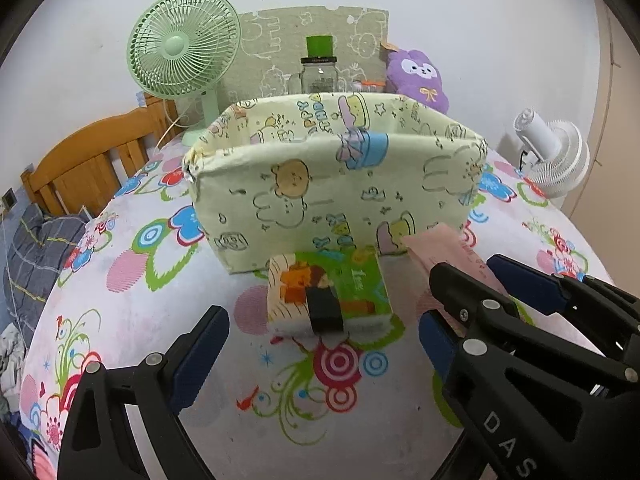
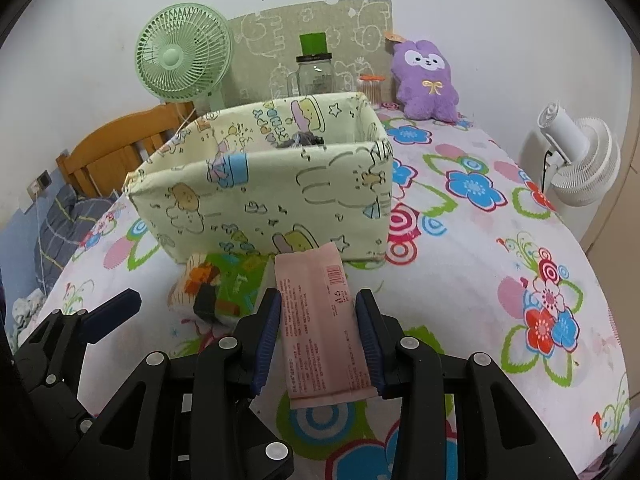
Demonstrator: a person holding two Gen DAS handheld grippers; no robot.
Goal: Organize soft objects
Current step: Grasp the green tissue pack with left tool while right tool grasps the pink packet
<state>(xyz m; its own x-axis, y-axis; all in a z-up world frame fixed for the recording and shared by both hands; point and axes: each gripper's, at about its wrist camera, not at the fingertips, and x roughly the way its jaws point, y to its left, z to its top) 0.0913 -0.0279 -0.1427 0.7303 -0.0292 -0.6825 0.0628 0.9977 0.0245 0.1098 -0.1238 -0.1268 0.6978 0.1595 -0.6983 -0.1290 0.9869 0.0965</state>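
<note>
Gripping the pink tissue pack (image 2: 320,320) between the narrowed pads of the right gripper (image 2: 318,340), long axis pointing away toward the fabric bin (image 2: 260,196), barcode and tiny unreadable print facing up. Holding the left gripper (image 1: 320,356) wide open and empty, green tissue pack (image 1: 332,296) lying just ahead.

Both views are fisheye, each mounted on a gripper and looking forward and downward along its two fingers over a flower-print cloth (image 1: 132,308). The left wrist view sits close to the fabric bin (image 1: 332,196), which fills the frame's centre. The right wrist view looks from further right, so the bin (image 2: 260,200) shifts left of centre. Both share the bin, the green fan (image 1: 184,48) (image 2: 184,60) at upper left, and the white wall behind.
</note>
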